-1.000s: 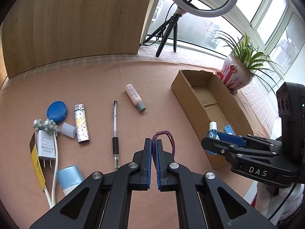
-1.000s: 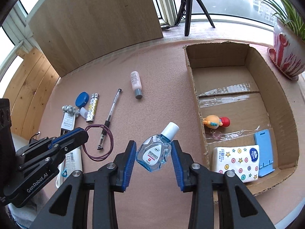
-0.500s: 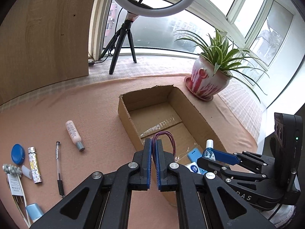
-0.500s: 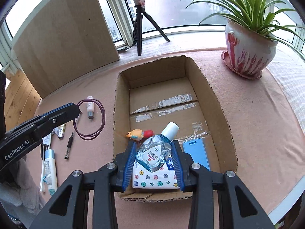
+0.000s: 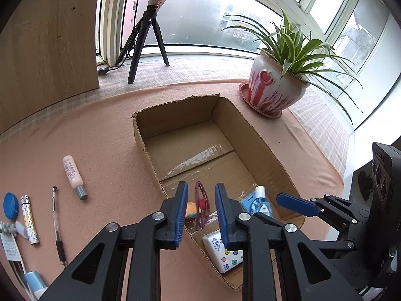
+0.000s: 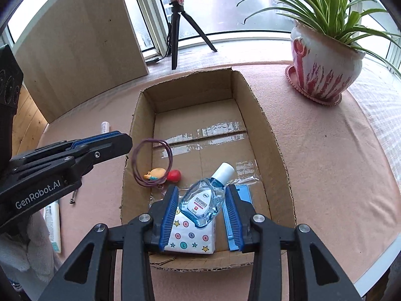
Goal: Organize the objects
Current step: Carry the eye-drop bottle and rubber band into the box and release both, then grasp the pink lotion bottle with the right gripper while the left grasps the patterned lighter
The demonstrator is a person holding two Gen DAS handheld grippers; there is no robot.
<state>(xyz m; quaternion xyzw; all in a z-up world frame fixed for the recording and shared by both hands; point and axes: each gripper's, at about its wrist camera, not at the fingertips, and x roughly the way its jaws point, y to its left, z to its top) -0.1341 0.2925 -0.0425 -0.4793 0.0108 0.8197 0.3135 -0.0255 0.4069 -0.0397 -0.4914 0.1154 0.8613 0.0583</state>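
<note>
An open cardboard box (image 5: 175, 103) (image 6: 260, 115) lies on the pink cloth. My left gripper (image 5: 201, 213) hangs over its near left corner, jaws opening. The purple hair band (image 5: 202, 204) (image 6: 153, 161) hangs loose between them, touching neither pad. My right gripper (image 6: 202, 214) is over the box's near end, jaws opening too. The clear blue eye-drop bottle (image 6: 203, 200) (image 5: 259, 202) sits between the pads with a gap on each side, above a white patterned tissue pack (image 6: 190, 238). A small orange and red toy (image 6: 164, 174) and a blue flat case (image 6: 244, 193) lie inside the box.
Left of the box on the cloth are a pinkish tube (image 5: 74, 175), a pen (image 5: 56, 222), a lighter (image 5: 29, 220), a blue cap (image 5: 10, 205) and a white charger (image 5: 7, 243). A potted plant (image 5: 273, 92) stands beyond the box's right corner, a tripod (image 5: 145, 50) behind.
Both grippers came from over the cloth to over the box. The left jaws, shut on the hair band before, have parted. The right jaws have widened off the eye-drop bottle.
</note>
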